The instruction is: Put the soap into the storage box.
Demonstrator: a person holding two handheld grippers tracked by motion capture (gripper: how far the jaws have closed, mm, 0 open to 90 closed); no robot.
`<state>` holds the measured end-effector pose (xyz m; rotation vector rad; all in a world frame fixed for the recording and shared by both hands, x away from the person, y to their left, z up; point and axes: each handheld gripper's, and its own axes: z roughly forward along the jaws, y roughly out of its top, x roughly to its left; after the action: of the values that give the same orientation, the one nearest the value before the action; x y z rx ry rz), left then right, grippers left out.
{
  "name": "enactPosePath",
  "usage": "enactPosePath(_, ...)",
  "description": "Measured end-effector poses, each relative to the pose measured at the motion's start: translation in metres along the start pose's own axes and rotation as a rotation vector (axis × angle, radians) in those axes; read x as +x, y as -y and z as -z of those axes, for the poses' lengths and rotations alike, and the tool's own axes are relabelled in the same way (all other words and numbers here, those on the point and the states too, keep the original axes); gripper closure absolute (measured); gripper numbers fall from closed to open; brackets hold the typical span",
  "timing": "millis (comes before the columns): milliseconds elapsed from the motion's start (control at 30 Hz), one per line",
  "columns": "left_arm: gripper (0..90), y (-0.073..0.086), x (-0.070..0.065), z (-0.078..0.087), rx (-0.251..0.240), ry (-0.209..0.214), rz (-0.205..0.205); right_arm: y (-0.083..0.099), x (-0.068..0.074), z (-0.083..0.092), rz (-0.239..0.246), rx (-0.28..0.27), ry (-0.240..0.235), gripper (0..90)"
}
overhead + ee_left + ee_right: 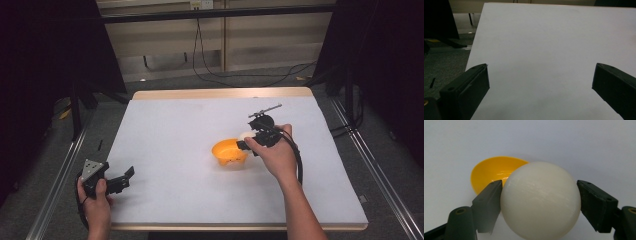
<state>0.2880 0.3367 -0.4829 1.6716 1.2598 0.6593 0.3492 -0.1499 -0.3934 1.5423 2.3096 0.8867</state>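
Right gripper view: the right gripper [540, 200] has its jaws clamped on a white ball [540, 200], just beside the yellow bowl [492, 171] on the desk [165, 145]. The left gripper [540, 82] stands wide open, holding nothing, at the desk's near left edge.

dim room, evenly lit white table [165, 150], soft shadows, glare on ball [540, 200], slight softness

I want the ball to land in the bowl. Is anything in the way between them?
Nothing visible. The right gripper holds the white ball right beside the yellow bowl, whose open hollow holds nothing.
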Motion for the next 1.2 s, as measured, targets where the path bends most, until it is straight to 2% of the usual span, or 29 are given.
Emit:
enactPosePath(467,0.9,0.000,0.000,0.000,0.000,0.001,0.000,-0.007,0.019,-0.018,0.022,0.016,-0.020,23.3)
enactPosePath(1200,0.9,0.000,0.000,0.000,0.000,-0.004,0.002,-0.006,0.031,-0.045,0.028,0.050,-0.026,23.3)
